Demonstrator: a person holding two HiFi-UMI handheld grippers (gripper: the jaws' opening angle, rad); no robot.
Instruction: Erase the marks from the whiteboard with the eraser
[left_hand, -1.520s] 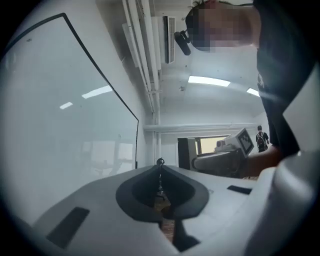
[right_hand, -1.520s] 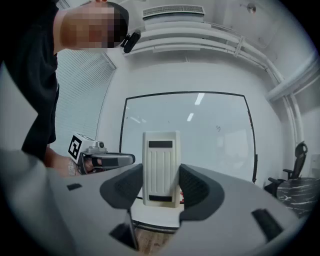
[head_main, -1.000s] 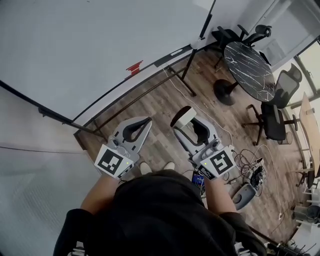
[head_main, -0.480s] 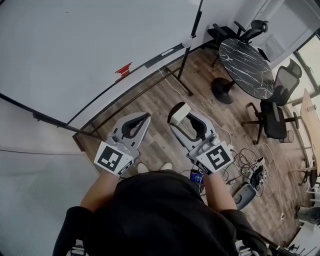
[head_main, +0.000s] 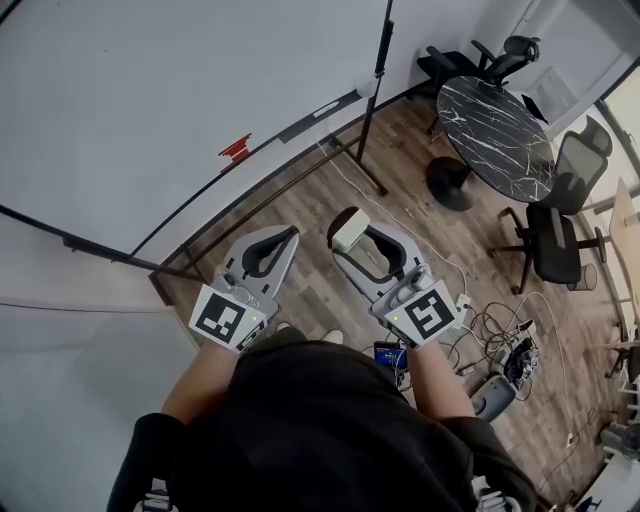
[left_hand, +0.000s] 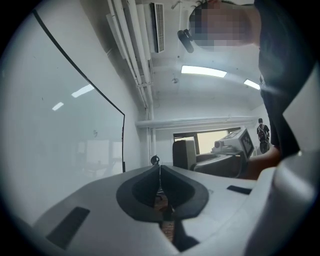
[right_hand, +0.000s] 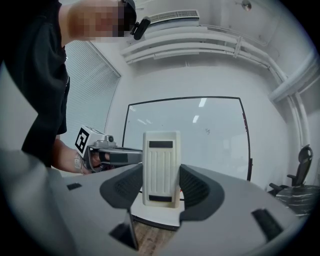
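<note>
A large whiteboard (head_main: 170, 90) on a black-framed stand fills the upper left of the head view, and the same whiteboard (right_hand: 200, 135) stands ahead in the right gripper view with a small dark mark (right_hand: 207, 131) near its upper right. My right gripper (head_main: 345, 238) is shut on a cream eraser (right_hand: 161, 169), held upright between its jaws; the eraser (head_main: 349, 232) shows at the jaw tips over the wooden floor. To its left, my left gripper (head_main: 282, 241) is shut with nothing in it. A faint mark (left_hand: 94, 132) shows on the board in the left gripper view.
A small red thing (head_main: 238, 149) sits on the board's bottom ledge. The stand's black legs (head_main: 350, 165) reach across the wooden floor. A round dark marble table (head_main: 495, 125) and office chairs (head_main: 560, 240) stand at right. Cables and a power strip (head_main: 500, 350) lie near my feet.
Both grippers have shifted slightly up and left in the head view, toward the whiteboard. The eraser stays clamped in the right gripper.
</note>
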